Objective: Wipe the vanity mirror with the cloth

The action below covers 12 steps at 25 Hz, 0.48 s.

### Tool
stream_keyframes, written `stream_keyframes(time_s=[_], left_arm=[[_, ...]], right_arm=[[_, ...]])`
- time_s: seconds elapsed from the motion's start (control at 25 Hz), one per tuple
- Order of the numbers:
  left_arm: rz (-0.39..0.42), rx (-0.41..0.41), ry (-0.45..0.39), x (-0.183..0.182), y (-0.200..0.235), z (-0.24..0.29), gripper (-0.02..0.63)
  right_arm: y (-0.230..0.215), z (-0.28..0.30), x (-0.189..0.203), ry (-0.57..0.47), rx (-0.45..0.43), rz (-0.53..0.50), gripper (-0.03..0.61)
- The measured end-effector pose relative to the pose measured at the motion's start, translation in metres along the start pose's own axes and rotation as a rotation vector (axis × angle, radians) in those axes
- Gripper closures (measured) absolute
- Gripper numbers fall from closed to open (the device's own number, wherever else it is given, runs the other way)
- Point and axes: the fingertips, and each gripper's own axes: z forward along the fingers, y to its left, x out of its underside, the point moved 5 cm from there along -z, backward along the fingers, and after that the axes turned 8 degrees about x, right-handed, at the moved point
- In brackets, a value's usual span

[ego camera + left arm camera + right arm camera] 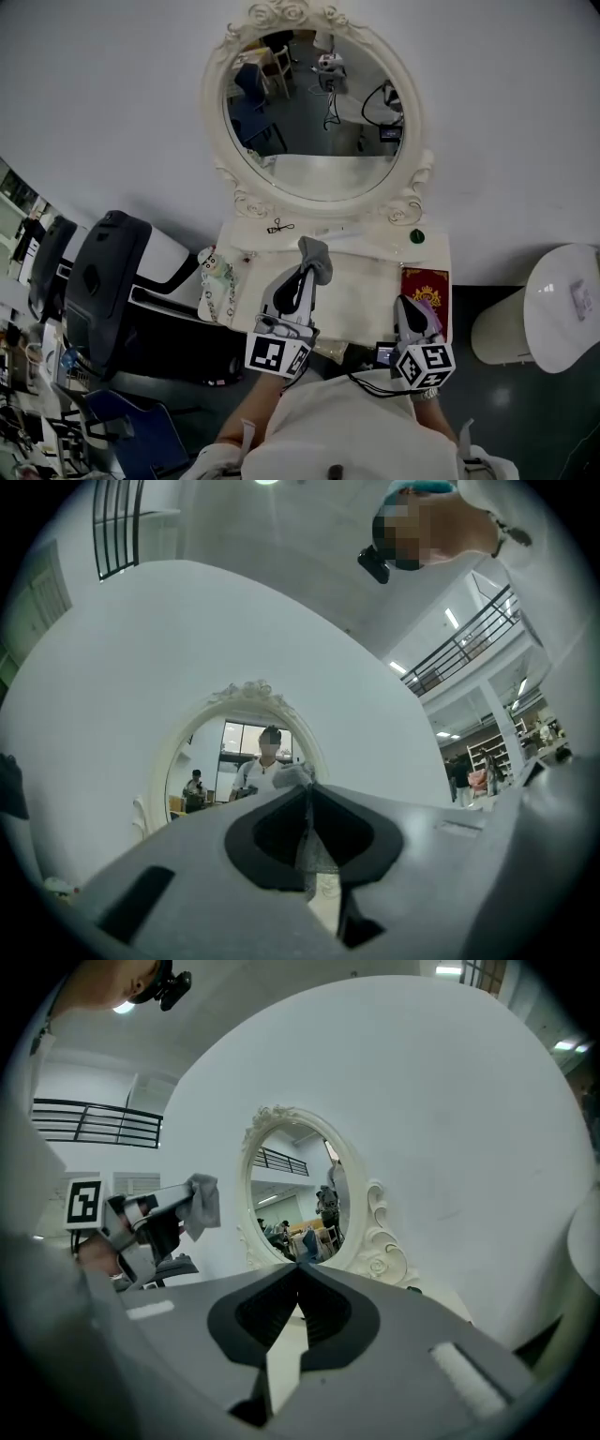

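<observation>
Pinches soft grey fabric cloth (317, 254) in left gripper (307, 786), right gripper (298, 1266) clenched empty. Looks limp, light; best gripped bunched.

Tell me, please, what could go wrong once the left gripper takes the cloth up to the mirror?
The left gripper pinches only a small part of the cloth, so it may slip out under rubbing. On the way up, the gripper could knock the black tool or green knob lying below the mirror. A hard push might rock the mirror.
</observation>
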Motion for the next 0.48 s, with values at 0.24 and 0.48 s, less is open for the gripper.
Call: stream_keyframes(time_s=[0.24, 0.48], left_arm=[[0.06, 0.012, -0.088, -0.042, 0.048, 0.066, 0.591], [0.136, 0.102, -0.154, -0.102, 0.088, 0.15, 0.591]], right_arm=[[-0.007, 0.007, -0.017, -0.037, 0.06, 0.003, 0.571], [-0.008, 0.003, -0.033, -0.096, 0.194, -0.025, 0.571]])
